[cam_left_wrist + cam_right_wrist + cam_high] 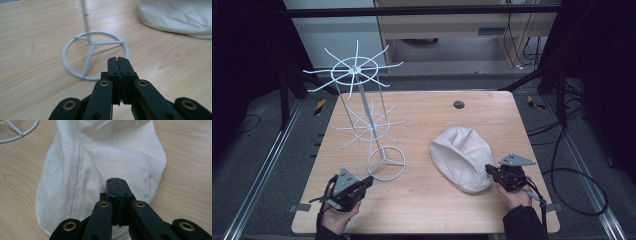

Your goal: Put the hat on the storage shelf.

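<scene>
Both closed and empty: right claw [117, 180] poised over the cap's [100, 167] near end, left claw [117, 58] facing the rack's ring base [75, 72].

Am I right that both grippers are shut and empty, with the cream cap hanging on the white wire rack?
Not quite. Both the left gripper and right gripper are shut and empty, but the cream cap lies flat on the table, beside the white wire rack. The high view shows it.
</scene>
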The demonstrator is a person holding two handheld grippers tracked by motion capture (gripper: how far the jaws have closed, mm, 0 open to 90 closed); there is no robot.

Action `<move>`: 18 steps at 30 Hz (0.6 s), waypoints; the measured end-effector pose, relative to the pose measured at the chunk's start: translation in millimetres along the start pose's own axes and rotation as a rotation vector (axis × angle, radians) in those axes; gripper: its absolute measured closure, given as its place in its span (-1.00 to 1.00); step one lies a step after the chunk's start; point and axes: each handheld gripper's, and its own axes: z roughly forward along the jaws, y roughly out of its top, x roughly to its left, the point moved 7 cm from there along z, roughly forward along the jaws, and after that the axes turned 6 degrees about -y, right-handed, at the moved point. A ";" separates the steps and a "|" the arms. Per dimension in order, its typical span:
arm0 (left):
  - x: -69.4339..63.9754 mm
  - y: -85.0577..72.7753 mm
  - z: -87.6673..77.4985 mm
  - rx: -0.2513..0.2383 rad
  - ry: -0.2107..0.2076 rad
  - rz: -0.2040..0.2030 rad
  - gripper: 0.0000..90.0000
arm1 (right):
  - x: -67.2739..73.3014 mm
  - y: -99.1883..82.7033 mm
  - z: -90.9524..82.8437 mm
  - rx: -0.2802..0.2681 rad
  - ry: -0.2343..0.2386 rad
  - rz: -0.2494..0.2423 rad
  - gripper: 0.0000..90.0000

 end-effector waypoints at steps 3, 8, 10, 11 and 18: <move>14.8 -1.7 -6.8 -0.011 0.034 -0.025 0.97 | 3.8 -1.3 -1.3 0.001 0.007 -0.004 1.00; 44.5 -8.0 -18.9 -0.030 0.096 -0.078 0.97 | 19.5 -5.3 -7.0 0.012 0.027 -0.016 1.00; 57.6 -12.3 -23.0 -0.031 0.128 -0.100 0.96 | 24.5 -7.3 -9.3 0.014 0.028 -0.027 1.00; 57.6 -12.3 -23.0 -0.031 0.128 -0.100 0.96 | 24.5 -7.3 -9.3 0.014 0.028 -0.027 1.00; 75.3 -16.4 -25.3 -0.038 0.161 -0.133 0.91 | 32.9 -8.6 -14.9 0.017 0.029 -0.017 1.00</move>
